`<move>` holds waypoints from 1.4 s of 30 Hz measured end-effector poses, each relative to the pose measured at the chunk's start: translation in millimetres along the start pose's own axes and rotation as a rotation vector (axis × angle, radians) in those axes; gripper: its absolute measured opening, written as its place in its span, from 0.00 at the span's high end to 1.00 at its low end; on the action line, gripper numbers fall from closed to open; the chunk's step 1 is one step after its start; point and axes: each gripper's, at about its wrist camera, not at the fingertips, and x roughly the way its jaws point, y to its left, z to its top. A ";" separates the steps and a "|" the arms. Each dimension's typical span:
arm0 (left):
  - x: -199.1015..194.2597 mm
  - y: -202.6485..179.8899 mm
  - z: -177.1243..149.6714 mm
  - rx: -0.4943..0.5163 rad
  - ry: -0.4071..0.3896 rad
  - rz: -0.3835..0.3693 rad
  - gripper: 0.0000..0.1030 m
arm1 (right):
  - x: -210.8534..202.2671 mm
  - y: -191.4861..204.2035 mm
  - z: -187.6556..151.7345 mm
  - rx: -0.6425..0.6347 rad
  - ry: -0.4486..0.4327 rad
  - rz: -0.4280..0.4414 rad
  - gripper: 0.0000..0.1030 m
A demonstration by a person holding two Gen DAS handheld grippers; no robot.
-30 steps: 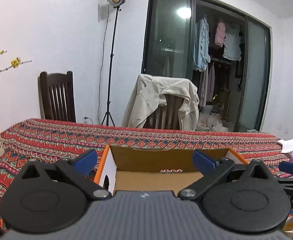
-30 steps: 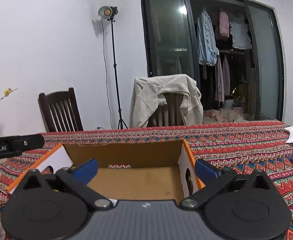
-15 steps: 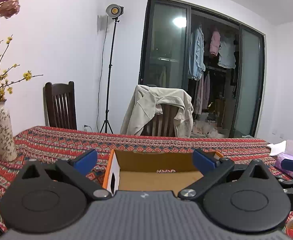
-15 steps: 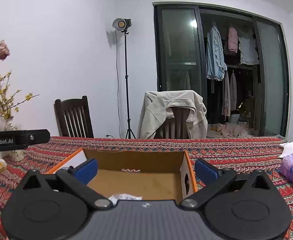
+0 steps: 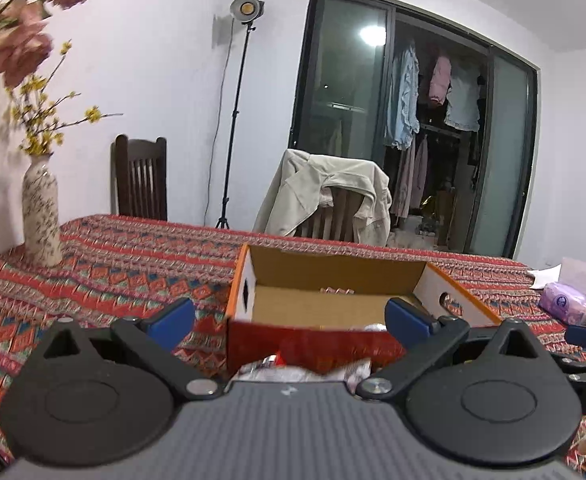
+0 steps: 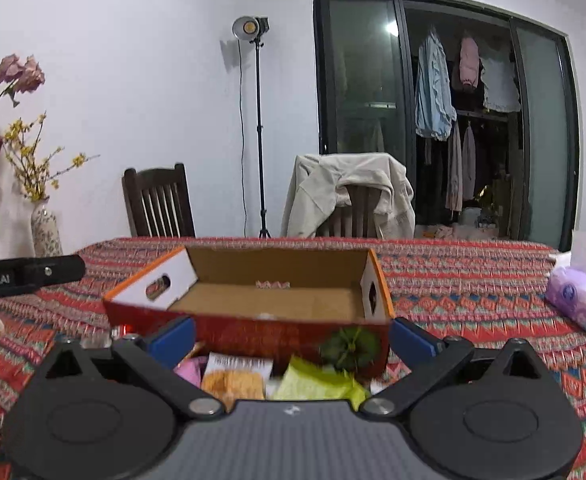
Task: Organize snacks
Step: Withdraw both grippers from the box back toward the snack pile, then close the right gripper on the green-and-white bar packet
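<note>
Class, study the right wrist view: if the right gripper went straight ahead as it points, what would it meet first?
Probably the red front wall of the open cardboard box, just beyond the right gripper; the snack packets lie lower, though depth is unclear.

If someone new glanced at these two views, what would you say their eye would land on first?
Most likely the open orange-edged cardboard box, sitting mid-table on the red patterned tablecloth, right ahead of both open grippers, left gripper and right gripper. Next, the loose snack packets on the near side of the box, below the right gripper. Then the speckled ceramic vase of pink and yellow flowers at the table's left end.
</note>
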 end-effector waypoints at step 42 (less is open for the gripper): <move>-24.9 22.9 -46.1 -0.054 0.088 0.042 0.00 | 34.4 33.8 -51.9 -0.117 0.178 -0.062 0.45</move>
